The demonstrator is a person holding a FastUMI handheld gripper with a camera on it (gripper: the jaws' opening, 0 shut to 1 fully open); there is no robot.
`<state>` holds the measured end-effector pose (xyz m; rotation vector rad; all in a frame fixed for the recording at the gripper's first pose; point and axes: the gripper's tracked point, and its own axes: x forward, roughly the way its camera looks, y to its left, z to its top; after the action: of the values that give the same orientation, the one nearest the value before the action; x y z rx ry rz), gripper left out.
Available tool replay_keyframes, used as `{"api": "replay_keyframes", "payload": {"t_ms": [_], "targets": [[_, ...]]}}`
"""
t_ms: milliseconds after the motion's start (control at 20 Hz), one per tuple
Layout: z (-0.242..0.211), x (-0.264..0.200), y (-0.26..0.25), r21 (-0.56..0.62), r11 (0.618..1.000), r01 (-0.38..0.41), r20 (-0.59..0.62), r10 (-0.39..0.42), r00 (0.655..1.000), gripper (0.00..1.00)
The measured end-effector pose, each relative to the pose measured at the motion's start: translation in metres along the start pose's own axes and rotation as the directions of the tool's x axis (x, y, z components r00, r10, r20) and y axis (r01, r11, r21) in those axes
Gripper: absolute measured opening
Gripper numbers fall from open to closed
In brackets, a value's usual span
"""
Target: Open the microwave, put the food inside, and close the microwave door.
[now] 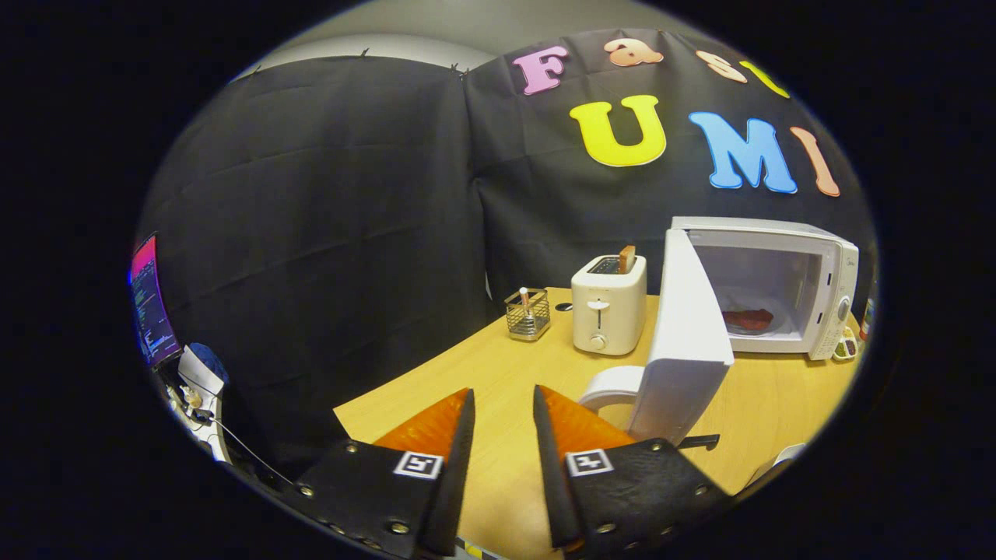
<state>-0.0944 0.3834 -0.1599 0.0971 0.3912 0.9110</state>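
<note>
Gripper fingers stand spread over the table, holding nothing. Beyond them to the right, the microwave has its door swung wide open, with the reddish food lying inside. A toaster stands left of the microwave.

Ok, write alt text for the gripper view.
A white microwave stands on a wooden table with its door swung open and red food inside. The gripper is open over bare tabletop, holding nothing; a toaster stands beyond.
</note>
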Motion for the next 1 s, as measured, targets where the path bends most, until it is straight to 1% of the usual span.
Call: {"api": "replay_keyframes", "payload": {"t_ms": [50,150,250,450,700,1000], "targets": [[0.001,-0.002,-0.006,0.005,1.000,0.029,0.007,-0.029,1.000,0.24],[0.003,-0.002,-0.015,0.005,0.998,0.059,0.014,-0.059,0.998,0.01],[0.000,-0.003,-0.027,-0.004,0.996,0.088,0.001,-0.088,0.996,0.01],[-0.004,-0.016,-0.062,0.024,0.989,0.148,-0.017,-0.148,0.989,0.01],[0.004,-0.028,-0.109,0.044,0.973,0.226,-0.020,-0.225,0.974,0.01],[0.017,-0.039,-0.163,0.056,0.954,0.296,-0.011,-0.296,0.955,0.01]]}}
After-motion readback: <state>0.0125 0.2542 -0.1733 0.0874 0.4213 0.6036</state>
